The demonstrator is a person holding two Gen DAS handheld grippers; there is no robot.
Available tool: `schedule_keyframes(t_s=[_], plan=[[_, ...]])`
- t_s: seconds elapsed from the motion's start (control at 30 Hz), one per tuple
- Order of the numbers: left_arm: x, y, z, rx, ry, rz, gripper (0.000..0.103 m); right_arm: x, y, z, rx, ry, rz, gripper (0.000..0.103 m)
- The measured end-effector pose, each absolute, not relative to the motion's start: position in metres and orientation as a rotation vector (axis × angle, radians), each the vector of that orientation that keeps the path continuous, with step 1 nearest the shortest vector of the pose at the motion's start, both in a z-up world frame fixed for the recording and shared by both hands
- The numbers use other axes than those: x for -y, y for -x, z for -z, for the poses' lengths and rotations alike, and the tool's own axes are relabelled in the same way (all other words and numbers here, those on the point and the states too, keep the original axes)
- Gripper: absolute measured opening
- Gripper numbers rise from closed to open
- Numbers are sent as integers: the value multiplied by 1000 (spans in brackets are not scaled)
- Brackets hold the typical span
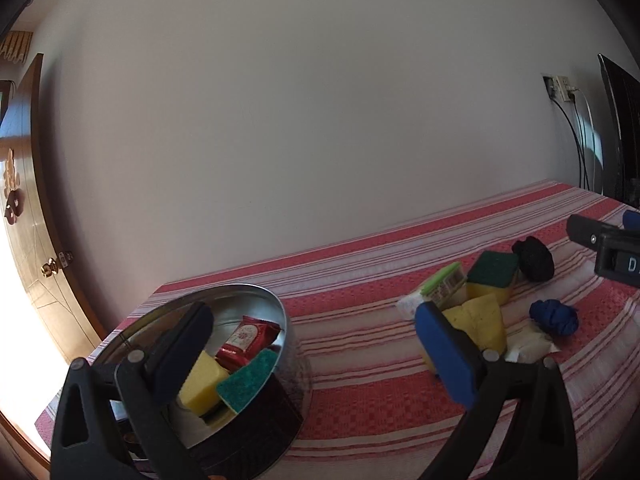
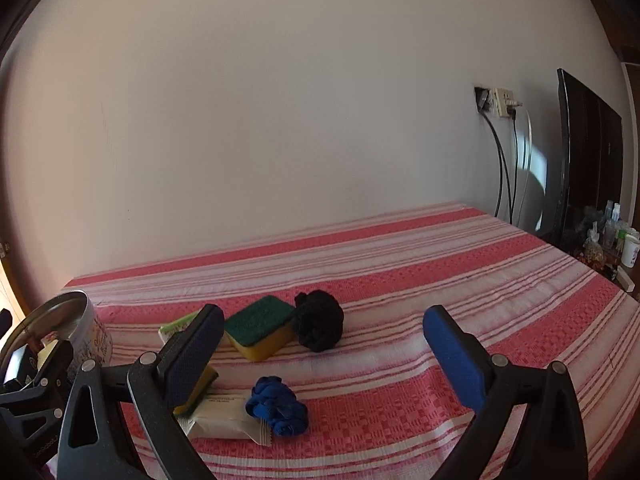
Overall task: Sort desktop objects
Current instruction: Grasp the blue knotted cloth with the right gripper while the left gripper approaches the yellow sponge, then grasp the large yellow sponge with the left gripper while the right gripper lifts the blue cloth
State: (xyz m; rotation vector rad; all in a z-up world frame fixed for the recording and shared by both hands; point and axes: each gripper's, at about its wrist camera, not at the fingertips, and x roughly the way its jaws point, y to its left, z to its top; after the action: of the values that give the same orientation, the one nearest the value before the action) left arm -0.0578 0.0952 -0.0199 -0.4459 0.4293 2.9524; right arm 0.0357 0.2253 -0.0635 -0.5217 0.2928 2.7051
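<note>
Tin [image 1: 280, 320]: round metal, at table's L end, behind/under left gripper [image 1: 316, 348]'s L finger. Inside: red snack packet [image 1: 248, 338], yellow sponge w/ green scrub side [image 1: 244, 380].
Loose pile: on cloth, mid-table, apart from tin. Green-top sponge [image 2: 260, 326] touching black cloth ball [image 2: 320, 320]; blue cloth ball [image 2: 278, 406] nearer cam, up against white wipes pack [image 2: 224, 420]; another yellow sponge [image 1: 482, 322] + green-edged packet [image 1: 444, 284] alongside.
Left jaws: wide open, empty. L finger over tin's opening, R pad [image 1: 444, 356] in front of the yellow sponge; contact w/ either can't be told.
Right gripper [image 2: 324, 360]: jaws spread wide, nothing held. Blue ball + wipes low betw fingers, nearer L one; black ball + green sponge beyond tips. L pad [image 2: 192, 356] overlaps a sponge corner; touching or not, unclear.
Surface: red/white striped tablecloth [image 2: 400, 280].
Room: plain pale wall [image 2: 280, 120]; socket w/ cables [image 2: 500, 104] far R, dark screen [image 2: 588, 160] beside it; wooden door w/ brass knob [image 1: 50, 268] on L.
</note>
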Motion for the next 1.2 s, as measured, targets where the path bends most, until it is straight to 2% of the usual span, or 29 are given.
schedule_keyframes(t_s=[0.1,0.23,0.33,0.63,0.7,0.8,1.03,1.2], plan=[[-109,66,26,-382,580,-2840,102,-235,-26,73,-296,688,-2692,99],[-124,68,31,-445,625,-2813,102,-236,-18,89,-257,863,-2671,84],[-125,72,34,-433,657,-2793,102,-240,-8,102,-340,1009,-2685,74],[-118,86,40,-354,775,-2775,102,-225,11,111,-297,1153,-2726,72],[-118,88,41,-350,792,-2763,102,-227,13,115,-321,1186,-2728,66],[-117,92,43,-334,829,-2748,102,-228,11,114,-319,1186,-2751,43],[-116,96,44,-270,860,-2695,102,-233,1,116,-400,1132,-2778,41],[-130,108,45,-147,908,-2613,102,-246,-18,109,-492,979,-2794,41]])
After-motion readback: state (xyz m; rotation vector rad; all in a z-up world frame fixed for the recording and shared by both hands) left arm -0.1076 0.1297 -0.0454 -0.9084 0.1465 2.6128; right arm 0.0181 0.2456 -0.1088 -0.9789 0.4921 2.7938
